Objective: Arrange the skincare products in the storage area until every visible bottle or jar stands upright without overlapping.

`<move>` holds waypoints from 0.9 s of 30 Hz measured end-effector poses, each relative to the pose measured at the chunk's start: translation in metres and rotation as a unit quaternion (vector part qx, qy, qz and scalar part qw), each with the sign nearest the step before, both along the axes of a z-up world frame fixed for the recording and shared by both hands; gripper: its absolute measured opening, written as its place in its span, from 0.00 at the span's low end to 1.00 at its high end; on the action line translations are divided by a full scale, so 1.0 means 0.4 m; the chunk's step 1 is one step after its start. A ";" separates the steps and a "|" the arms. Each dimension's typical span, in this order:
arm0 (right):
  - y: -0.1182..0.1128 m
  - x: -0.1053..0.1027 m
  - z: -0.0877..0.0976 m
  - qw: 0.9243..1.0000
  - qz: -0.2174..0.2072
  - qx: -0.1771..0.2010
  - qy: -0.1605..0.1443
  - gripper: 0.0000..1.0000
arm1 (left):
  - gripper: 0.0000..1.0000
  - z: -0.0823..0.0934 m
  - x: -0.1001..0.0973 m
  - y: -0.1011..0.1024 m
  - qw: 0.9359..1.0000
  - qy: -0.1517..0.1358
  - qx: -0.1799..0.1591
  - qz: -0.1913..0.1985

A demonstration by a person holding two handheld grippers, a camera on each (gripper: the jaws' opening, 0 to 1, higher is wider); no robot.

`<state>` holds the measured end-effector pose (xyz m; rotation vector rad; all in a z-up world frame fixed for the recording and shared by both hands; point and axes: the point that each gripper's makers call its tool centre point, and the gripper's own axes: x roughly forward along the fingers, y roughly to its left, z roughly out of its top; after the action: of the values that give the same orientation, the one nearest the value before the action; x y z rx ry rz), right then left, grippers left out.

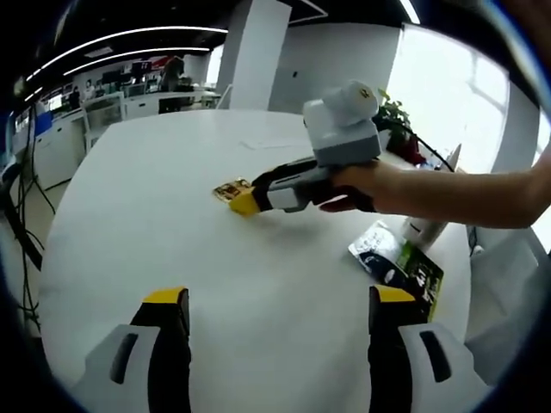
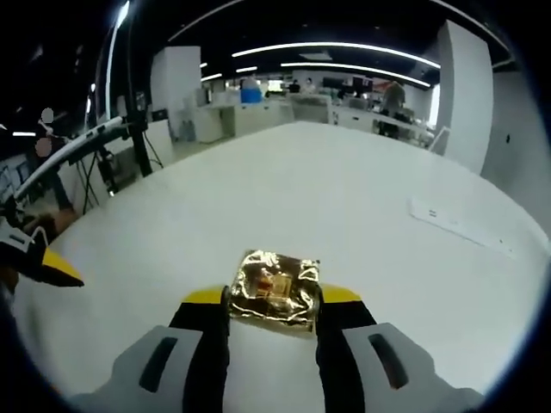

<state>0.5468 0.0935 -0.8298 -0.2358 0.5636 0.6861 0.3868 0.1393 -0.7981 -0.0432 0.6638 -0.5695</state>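
On the large white round table [image 1: 155, 224], the right gripper [image 2: 272, 301] pinches a small, square, crinkled gold-foil packet [image 2: 274, 290] between its yellow-tipped black jaws; the packet lies on the table surface. In the left gripper view that same gripper [image 1: 244, 200] reaches in from the right, held by a person's hand [image 1: 357, 185], with the gold packet [image 1: 231, 189] at its tip near the middle of the table. The left gripper [image 1: 280, 323] hovers over the near part of the table, jaws spread wide with nothing between them. Near the table's right edge lie a dark printed sachet [image 1: 379, 245] and a green-and-black flat box [image 1: 422, 275], just beside each other.
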 end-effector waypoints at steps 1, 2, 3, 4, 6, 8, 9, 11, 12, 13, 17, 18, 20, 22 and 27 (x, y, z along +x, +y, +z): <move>-0.001 -0.008 0.002 1.000 0.002 0.003 0.003 0.37 | 0.77 0.002 0.001 0.002 1.000 -0.001 -0.001 0.001; -0.002 -0.011 0.004 1.000 0.003 0.005 0.004 0.34 | 0.76 0.004 0.000 0.004 1.000 -0.002 -0.002 0.002; -0.003 -0.016 0.005 1.000 0.004 0.008 0.004 0.33 | 0.73 0.006 0.000 0.004 1.000 -0.002 -0.004 0.001; -0.004 -0.021 0.004 1.000 0.005 0.009 0.007 0.33 | 0.70 0.008 0.000 0.003 1.000 -0.003 -0.006 0.000; -0.004 -0.032 0.003 1.000 0.009 0.010 0.006 0.33 | 0.70 0.009 -0.002 -0.004 1.000 -0.002 -0.009 -0.004; -0.006 -0.042 0.003 1.000 0.007 0.012 0.009 0.34 | 0.69 0.010 -0.004 -0.008 1.000 -0.002 -0.009 -0.005; -0.006 -0.045 0.003 1.000 0.006 0.014 0.010 0.36 | 0.69 0.010 -0.004 -0.009 1.000 -0.002 -0.010 -0.006; 0.003 -0.063 0.002 1.000 0.015 0.010 0.009 0.46 | 0.68 0.009 -0.004 -0.010 1.000 0.000 -0.011 -0.007; 0.007 -0.068 0.000 1.000 0.017 0.008 0.010 0.49 | 0.68 0.009 -0.005 -0.013 1.000 0.000 -0.011 -0.008; 0.012 -0.069 -0.001 1.000 0.018 0.006 0.007 0.50 | 0.68 0.008 -0.005 -0.016 1.000 0.001 -0.011 -0.009; 0.012 -0.065 -0.004 1.000 0.019 -0.002 -0.003 0.44 | 0.68 0.009 -0.009 -0.023 1.000 0.002 -0.010 -0.013; 0.011 -0.065 -0.004 1.000 0.019 -0.002 -0.002 0.44 | 0.68 0.011 -0.010 -0.023 1.000 0.001 -0.011 -0.013; 0.015 -0.060 -0.006 1.000 0.024 0.000 -0.001 0.44 | 0.68 0.012 -0.011 -0.019 1.000 0.001 -0.011 -0.010; 0.015 -0.063 -0.004 1.000 0.024 0.007 0.007 0.43 | 0.68 0.010 -0.010 -0.011 1.000 0.001 -0.009 -0.008; 0.010 -0.088 -0.007 0.999 0.053 -0.013 0.006 0.43 | 0.67 0.018 -0.001 0.007 1.000 -0.001 -0.014 0.003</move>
<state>0.5114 0.0975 -0.8327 -0.2878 0.5749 0.7829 0.3865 0.1420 -0.7910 -0.0710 0.6527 -0.5726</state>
